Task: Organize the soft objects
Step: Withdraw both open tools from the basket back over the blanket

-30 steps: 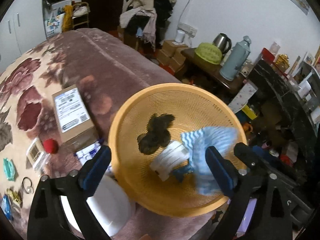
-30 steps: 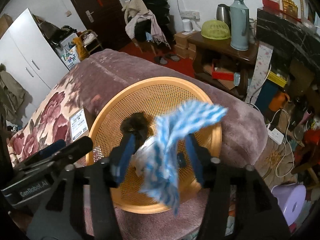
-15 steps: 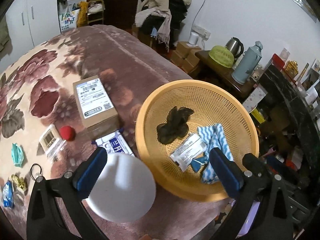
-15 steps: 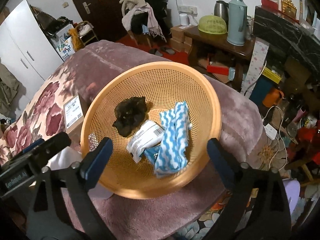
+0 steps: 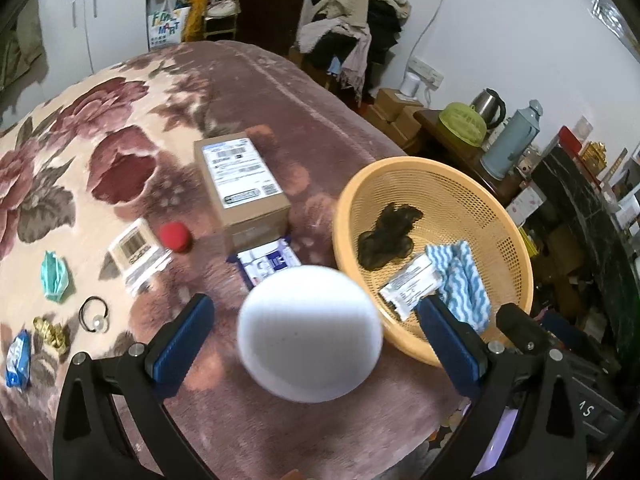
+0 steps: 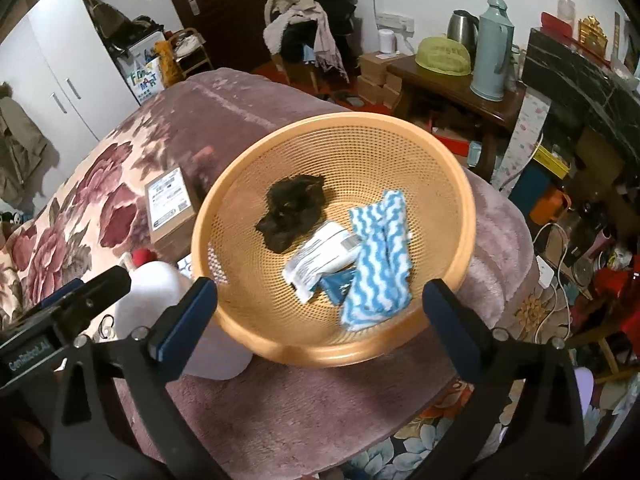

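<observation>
An orange mesh basket [image 6: 208,216] sits on the pink blanket at the bed's right end. In it lie a blue-and-white striped cloth [image 6: 380,256], a dark cloth [image 6: 292,208] and a white packet [image 6: 324,256]. My right gripper [image 6: 318,296] hovers over the basket's near rim, jaws opening wide, nothing between them. My left gripper [image 5: 314,308] is open to the left of the basket [image 5: 516,248]. A white round object [image 5: 310,332] sits in line between its fingers, and neither pad touches it. The striped cloth [image 5: 464,276] shows beside the right finger.
On the floral blanket lie a cardboard box [image 5: 240,176], a red ball [image 5: 174,236], a blue-and-white pack [image 5: 268,262], a teal mask [image 5: 54,276], a hair tie [image 5: 94,314] and a blue packet [image 5: 18,356]. A side table with kettle and flask [image 6: 490,48] stands beyond the bed's edge.
My right gripper let go of the striped cloth, which dropped into the basket, and its jaws spread wide. My left gripper slid left from over the basket to the white round object.
</observation>
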`<state>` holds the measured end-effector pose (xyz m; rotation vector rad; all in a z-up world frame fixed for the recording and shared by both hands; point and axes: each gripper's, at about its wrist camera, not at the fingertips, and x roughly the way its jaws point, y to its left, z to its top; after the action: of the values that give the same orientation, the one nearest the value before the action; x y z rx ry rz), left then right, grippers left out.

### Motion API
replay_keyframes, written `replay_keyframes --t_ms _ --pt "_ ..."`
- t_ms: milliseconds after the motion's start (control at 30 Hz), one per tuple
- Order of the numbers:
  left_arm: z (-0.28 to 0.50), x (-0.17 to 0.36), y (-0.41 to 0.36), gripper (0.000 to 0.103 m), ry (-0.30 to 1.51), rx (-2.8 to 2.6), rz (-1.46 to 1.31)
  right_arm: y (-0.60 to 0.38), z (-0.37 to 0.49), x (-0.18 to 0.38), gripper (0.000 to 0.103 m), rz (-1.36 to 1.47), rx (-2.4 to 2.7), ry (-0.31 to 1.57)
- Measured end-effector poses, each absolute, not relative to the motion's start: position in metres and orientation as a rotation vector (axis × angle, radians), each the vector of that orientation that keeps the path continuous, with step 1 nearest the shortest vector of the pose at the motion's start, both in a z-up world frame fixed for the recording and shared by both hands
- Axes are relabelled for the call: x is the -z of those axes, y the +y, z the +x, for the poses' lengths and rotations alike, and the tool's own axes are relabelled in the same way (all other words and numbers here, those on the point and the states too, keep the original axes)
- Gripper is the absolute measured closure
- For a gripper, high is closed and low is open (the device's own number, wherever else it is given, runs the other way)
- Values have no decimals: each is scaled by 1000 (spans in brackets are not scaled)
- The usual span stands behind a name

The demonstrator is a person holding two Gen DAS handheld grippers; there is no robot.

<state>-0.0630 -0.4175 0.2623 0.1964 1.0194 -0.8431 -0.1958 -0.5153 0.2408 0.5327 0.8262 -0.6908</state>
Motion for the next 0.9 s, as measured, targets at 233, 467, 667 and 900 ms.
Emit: replay_keyframes --t_ms 233,467,667,900 --pt "-54 -260 -389 1 1026 817 178 -493 -183 -243 0 502 662 840" --pt "-44 -258 -361 1 1034 782 152 -472 -173 -248 0 467 634 845" --pt "-40 -256 -340 1 1038 765 134 -456 -163 -252 0 434 614 853" --pt "-29 -254 -315 1 1039 741 119 -433 -150 -253 0 400 581 866"
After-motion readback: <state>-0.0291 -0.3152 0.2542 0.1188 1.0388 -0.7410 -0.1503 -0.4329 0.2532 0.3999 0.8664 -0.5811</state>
